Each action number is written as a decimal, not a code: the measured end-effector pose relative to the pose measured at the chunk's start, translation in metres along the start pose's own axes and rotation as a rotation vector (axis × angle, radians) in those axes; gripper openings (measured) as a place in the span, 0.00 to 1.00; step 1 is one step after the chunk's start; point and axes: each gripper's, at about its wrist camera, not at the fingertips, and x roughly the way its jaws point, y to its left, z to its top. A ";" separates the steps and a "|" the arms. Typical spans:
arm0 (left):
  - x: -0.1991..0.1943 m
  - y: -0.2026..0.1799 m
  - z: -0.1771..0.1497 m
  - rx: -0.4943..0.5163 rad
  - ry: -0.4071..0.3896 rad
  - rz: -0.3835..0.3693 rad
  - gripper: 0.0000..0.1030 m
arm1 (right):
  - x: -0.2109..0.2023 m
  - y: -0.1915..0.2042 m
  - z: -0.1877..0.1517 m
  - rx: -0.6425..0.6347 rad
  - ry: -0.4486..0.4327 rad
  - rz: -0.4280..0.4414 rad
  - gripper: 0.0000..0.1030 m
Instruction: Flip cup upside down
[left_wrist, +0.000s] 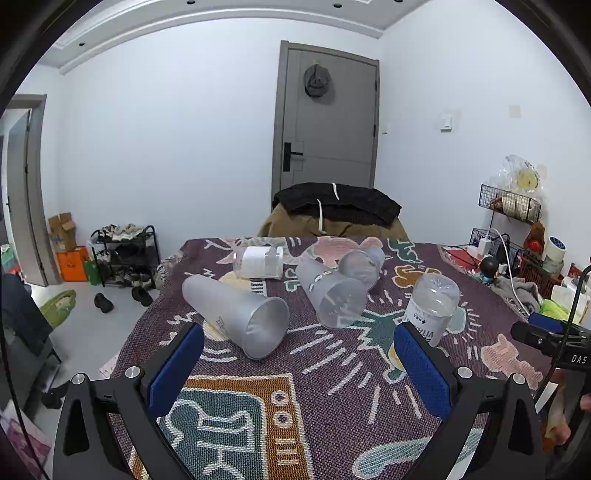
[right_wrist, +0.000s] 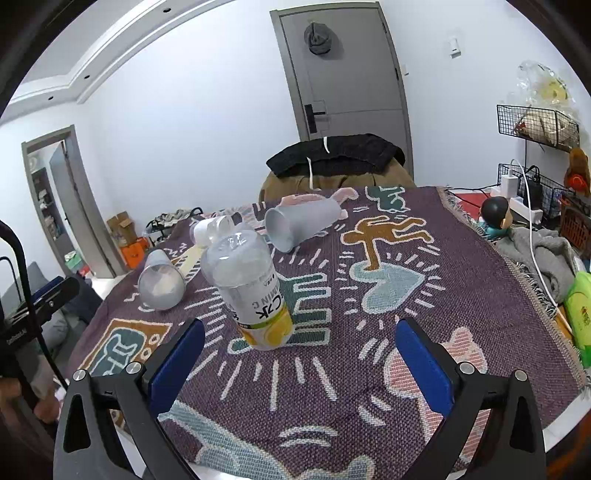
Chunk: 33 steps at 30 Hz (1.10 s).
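Observation:
Three frosted plastic cups lie on their sides on the patterned cloth: one near my left gripper (left_wrist: 236, 315), one in the middle (left_wrist: 330, 293) and one behind it (left_wrist: 362, 266). A white-wrapped clear cup (left_wrist: 260, 262) lies further back. An upside-down clear bottle (left_wrist: 430, 308) with a yellow label stands at the right. My left gripper (left_wrist: 299, 363) is open and empty, just short of the nearest cup. My right gripper (right_wrist: 301, 363) is open and empty, just before the bottle (right_wrist: 251, 288). Cups (right_wrist: 160, 282) (right_wrist: 303, 223) lie beyond it.
The table (right_wrist: 424, 295) is covered by a purple patterned cloth. A chair with dark clothes (left_wrist: 338, 206) stands behind it. At the right edge lie grey cloth (right_wrist: 539, 258), a green pack (right_wrist: 581, 310), a figurine (right_wrist: 496, 218) and wire baskets.

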 end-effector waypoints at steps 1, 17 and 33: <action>0.000 0.000 0.000 0.000 0.000 0.001 1.00 | 0.001 0.000 0.000 0.001 0.002 0.000 1.00; 0.003 0.003 -0.004 -0.023 0.002 0.005 1.00 | 0.003 -0.004 -0.004 0.017 0.008 -0.002 1.00; 0.003 0.004 -0.006 -0.028 0.005 0.006 1.00 | 0.005 -0.007 -0.004 0.019 0.012 -0.007 1.00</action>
